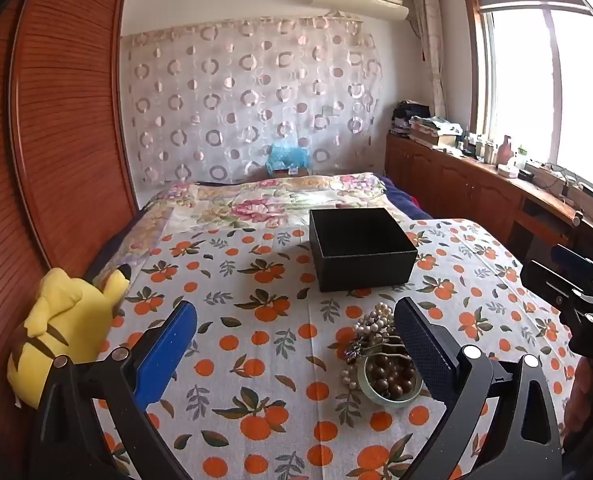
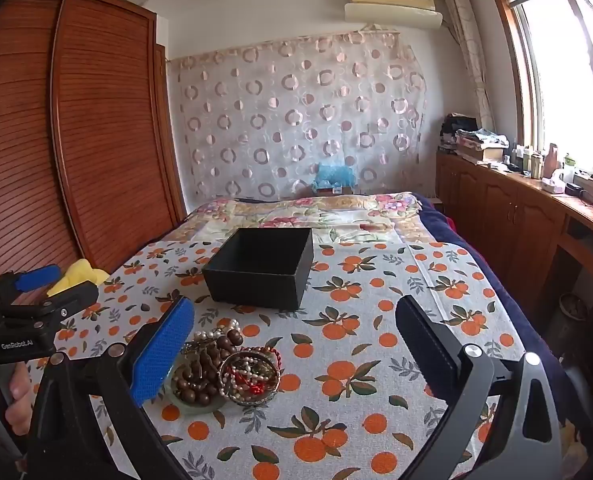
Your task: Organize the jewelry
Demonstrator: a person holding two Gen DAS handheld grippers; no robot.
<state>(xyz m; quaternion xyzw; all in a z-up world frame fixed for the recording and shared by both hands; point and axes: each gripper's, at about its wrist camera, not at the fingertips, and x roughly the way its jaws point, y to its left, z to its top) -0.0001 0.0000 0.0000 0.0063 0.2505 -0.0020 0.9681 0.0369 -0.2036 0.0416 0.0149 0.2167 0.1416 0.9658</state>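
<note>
A pile of jewelry lies on the orange-print cloth: pearl strands, brown wooden beads inside a pale green bangle, and a patterned bangle holding mixed beads. An open, empty black box stands behind it; it also shows in the right wrist view. My left gripper is open, with the pile just inside its right finger. My right gripper is open, with the pile beside its left blue finger. Both hover above the cloth, empty.
A yellow plush toy lies at the cloth's left edge by a wooden wardrobe. A floral bedspread lies beyond the box. Wooden cabinets with clutter run along the right under the window.
</note>
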